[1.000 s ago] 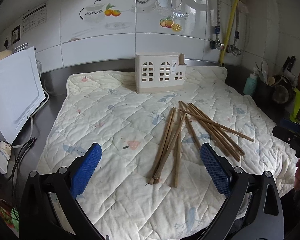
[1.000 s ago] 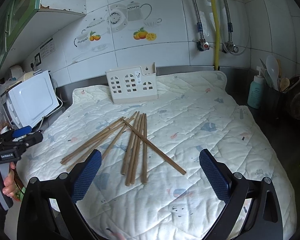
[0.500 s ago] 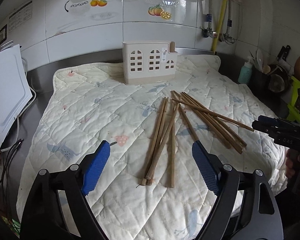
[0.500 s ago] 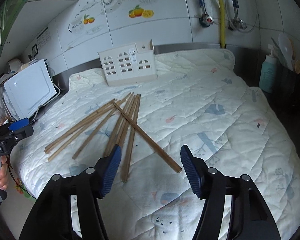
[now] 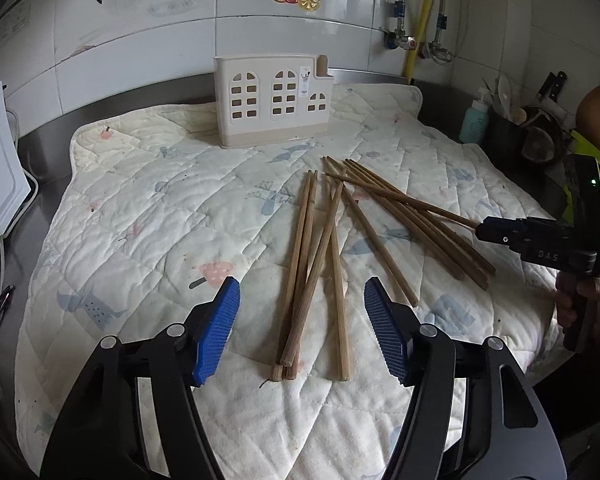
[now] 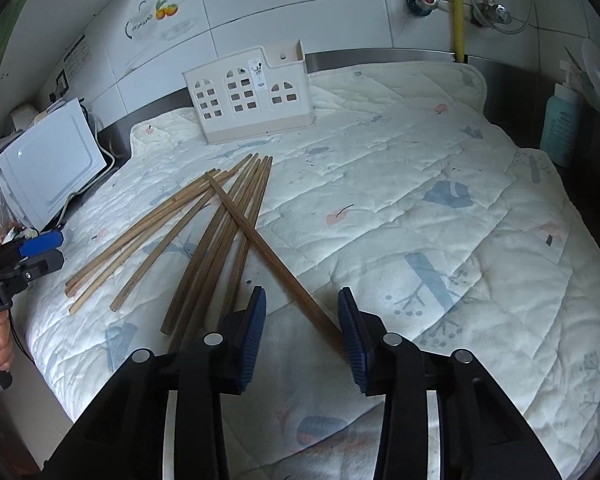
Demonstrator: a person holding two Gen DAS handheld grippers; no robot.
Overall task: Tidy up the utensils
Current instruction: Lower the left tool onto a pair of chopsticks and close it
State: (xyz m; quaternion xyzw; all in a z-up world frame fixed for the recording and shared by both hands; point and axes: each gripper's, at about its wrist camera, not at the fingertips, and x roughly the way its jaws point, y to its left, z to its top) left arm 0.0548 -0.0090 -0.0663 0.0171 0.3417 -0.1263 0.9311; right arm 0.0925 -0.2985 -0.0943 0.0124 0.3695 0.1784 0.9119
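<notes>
Several brown wooden chopsticks [image 5: 332,240] lie fanned out on a quilted white mat [image 5: 140,216]; they also show in the right wrist view [image 6: 204,232]. A cream utensil holder [image 5: 274,100] with window cut-outs stands upright at the mat's back; it shows too in the right wrist view [image 6: 248,94]. My left gripper [image 5: 302,326] is open just above the near ends of the left bunch. My right gripper [image 6: 302,330] is open, its jaws on either side of the near end of one long chopstick [image 6: 276,260] that crosses the others.
A white appliance [image 6: 48,164] with cables stands left of the mat. A teal bottle [image 6: 560,120] and a dark pot of utensils [image 5: 504,132] stand at the right. Tiled wall with pipes [image 6: 456,4] lies behind. The mat's front edge hangs at the counter edge.
Both grippers have moved forward and down toward the chopsticks. Both jaws have narrowed. The right gripper now straddles the end of the crossing chopstick.
</notes>
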